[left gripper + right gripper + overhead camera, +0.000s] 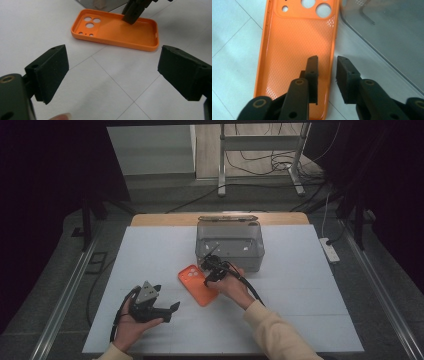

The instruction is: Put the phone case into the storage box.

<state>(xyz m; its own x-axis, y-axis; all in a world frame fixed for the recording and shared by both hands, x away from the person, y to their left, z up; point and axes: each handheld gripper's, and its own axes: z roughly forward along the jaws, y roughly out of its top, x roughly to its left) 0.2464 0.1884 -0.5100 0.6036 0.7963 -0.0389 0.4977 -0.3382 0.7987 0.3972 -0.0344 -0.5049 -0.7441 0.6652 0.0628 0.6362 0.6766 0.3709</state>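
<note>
An orange phone case [195, 282] lies open side up on the white table, just in front of a grey see-through bin [230, 245]. My right gripper [206, 274] comes down on the case's edge nearest the bin. In the right gripper view its jaws [327, 60] straddle the case's side wall [297, 45], one inside and one outside. A sliver of space still shows between the inner pad and the wall, so they are open. My left gripper [167, 302] rests at the front left, open and empty. It looks across at the case [115, 32] between its wide jaws [112, 57].
The bin [387, 37] stands close along the case's far side, with a small metal piece inside it. A wooden strip [220, 218] edges the table's back. A power strip [330, 250] lies off the right side. White tabletop [300, 285] spreads to the right of the case.
</note>
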